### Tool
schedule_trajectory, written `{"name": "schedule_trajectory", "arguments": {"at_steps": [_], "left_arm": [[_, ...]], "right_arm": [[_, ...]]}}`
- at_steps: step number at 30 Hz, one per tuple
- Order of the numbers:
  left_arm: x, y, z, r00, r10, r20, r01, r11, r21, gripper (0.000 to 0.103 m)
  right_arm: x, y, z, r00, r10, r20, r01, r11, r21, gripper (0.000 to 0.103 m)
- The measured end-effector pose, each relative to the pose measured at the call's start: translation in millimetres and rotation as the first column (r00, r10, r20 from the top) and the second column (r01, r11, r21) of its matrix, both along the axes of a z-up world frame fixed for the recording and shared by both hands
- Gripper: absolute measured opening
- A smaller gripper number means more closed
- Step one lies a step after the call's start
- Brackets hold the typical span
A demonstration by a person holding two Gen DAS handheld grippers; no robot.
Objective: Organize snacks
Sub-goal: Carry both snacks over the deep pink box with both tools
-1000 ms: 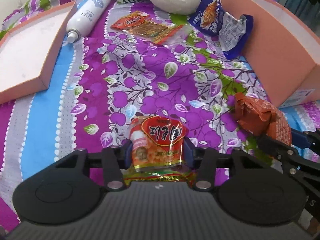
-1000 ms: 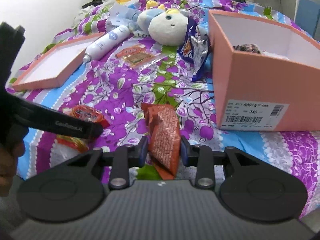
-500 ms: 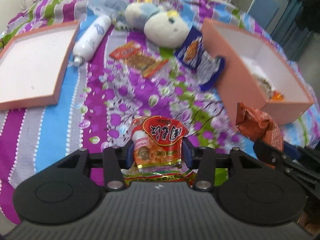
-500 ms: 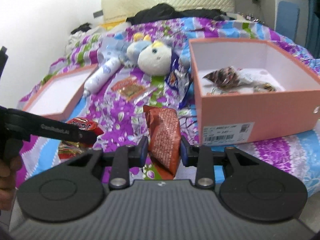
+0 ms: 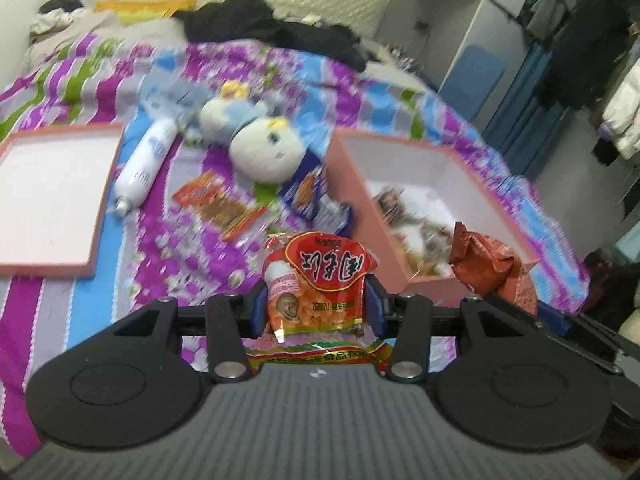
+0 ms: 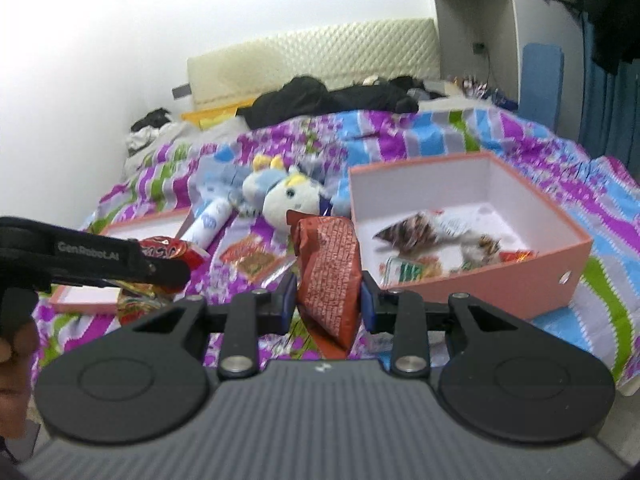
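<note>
My left gripper (image 5: 316,308) is shut on a red and yellow snack packet (image 5: 318,280), held in the air above the bed. My right gripper (image 6: 329,300) is shut on a brown-orange snack packet (image 6: 328,276), also lifted; it shows in the left wrist view (image 5: 492,264) just at the near corner of the open pink box (image 5: 344,168). The pink box (image 6: 492,276) holds several snack packets. A red flat snack packet (image 5: 220,208) and a blue packet (image 5: 308,196) lie on the bedspread left of the box.
A pink box lid (image 5: 52,196) lies at the left. A white spray bottle (image 5: 146,164) and a plush toy (image 5: 260,144) lie behind the loose snacks. Black clothes (image 5: 272,28) are heaped at the bed's head. The left gripper shows in the right wrist view (image 6: 92,264).
Both grippers have risen from the bedspread with their packets and tilted up, so the inside of the pink box and the headboard come into view.
</note>
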State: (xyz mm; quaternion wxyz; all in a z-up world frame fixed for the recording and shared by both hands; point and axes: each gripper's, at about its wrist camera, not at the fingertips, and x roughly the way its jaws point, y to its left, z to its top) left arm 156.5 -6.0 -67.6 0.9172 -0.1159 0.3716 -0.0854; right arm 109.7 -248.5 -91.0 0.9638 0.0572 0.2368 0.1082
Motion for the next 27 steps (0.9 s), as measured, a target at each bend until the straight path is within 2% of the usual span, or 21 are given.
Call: {"name": "schedule_trajectory", "arguments": {"at_steps": [7, 11, 20, 27], "left_arm": [[18.6, -41.8, 33.7, 0.995, -0.081, 0.056, 0.083, 0.996, -0.032, 0.053], [45.0, -72.0, 37.7, 0.989, -0.138, 0.059, 0.14, 0.99, -0.034, 0.053], [128.5, -128.9, 8.5, 0.977, -0.215, 0.003, 0.214, 0.975, -0.054, 0.053], [196.3, -170.9, -25.9, 0.964, -0.261, -0.056, 0.26, 0.965, -0.026, 0.054]], "right_arm": [[10.1, -25.5, 21.5, 0.998, -0.044, 0.039, 0.045, 0.999, -0.007, 0.035], [25.6, -45.8, 24.4, 0.996, -0.084, 0.041, 0.084, 0.996, -0.006, 0.035], [84.9, -94.9, 2.8, 0.983, -0.184, -0.005, 0.184, 0.983, -0.024, 0.035], [137.3, -121.3, -27.9, 0.973, -0.216, -0.081, 0.215, 0.976, -0.03, 0.035]]}}
